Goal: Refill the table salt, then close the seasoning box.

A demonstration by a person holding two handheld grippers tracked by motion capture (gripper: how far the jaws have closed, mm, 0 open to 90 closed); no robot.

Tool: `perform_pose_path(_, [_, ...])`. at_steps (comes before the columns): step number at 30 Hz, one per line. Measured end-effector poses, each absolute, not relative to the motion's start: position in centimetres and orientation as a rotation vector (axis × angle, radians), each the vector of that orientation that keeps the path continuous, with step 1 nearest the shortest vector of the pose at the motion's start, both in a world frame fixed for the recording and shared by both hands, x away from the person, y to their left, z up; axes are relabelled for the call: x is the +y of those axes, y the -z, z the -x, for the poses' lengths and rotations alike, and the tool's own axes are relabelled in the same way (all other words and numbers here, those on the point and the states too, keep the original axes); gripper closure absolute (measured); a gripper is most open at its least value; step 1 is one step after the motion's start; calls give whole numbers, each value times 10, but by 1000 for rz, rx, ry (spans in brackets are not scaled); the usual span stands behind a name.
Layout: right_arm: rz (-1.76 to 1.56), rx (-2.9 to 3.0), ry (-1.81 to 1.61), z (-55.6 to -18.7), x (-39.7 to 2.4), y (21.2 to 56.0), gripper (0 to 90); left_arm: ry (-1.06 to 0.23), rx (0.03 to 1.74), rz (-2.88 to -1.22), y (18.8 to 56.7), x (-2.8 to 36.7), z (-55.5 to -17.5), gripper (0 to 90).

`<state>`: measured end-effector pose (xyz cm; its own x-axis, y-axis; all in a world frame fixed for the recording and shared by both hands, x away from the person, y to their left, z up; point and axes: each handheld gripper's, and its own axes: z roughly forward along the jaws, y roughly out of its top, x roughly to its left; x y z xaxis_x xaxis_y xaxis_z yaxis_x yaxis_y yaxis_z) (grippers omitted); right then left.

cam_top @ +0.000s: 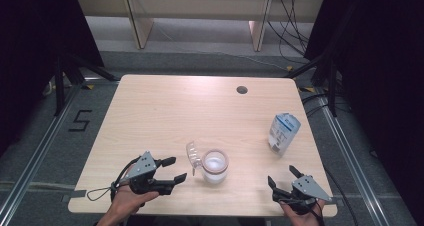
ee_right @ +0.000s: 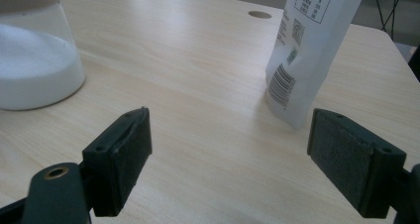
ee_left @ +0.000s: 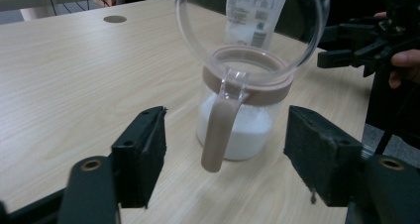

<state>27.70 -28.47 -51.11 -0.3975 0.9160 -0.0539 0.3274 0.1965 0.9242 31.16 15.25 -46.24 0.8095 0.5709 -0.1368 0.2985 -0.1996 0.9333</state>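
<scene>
A jar (cam_top: 215, 167) of white powder stands near the desk's (cam_top: 165, 111) front edge, about midway along it. Its clear lid (cam_top: 192, 155) is hinged open and leans toward the left gripper (cam_top: 171, 169). A brown handle (ee_left: 218, 135) hangs down the jar's side facing that gripper.

The left gripper, held in the person's left hand (cam_top: 125, 198) near the front-left corner, points at the jar. Its jaws stand fairly wide, one on either side of the handle in the left gripper view, with clear gaps; nothing is gripped or touched.

The right gripper (cam_top: 283, 178) sits at the front-right corner in the right hand (cam_top: 300, 213). Its jaws are spread wide and hold nothing, with bare desk between the pads (ee_right: 130, 154).

A white pouch (cam_top: 284, 132) with printed labels stands near the right edge, well apart from the jar. In the right gripper view it rises beyond the right-hand jaw, not touching it.
</scene>
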Motion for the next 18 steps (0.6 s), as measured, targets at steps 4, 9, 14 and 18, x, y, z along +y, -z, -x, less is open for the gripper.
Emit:
perform_pose_path(4, [-1161, 1850, -1181, -276, -285, 511, 189, -291, 650, -1800, 457, 148, -311, 415])
perform_pose_path(9, [-1170, 1857, -1185, -276, -285, 511, 192, -291, 640, -1790, 454, 145, -312, 419])
perform_pose_path(14, [-1142, 1872, -1184, -279, -282, 512, 195, -302, 632, -1796, 450, 144, -311, 466])
perform_pose_path(18, [-1153, 1878, -1183, -279, -283, 513, 198, -300, 605, -1801, 450, 141, -313, 578])
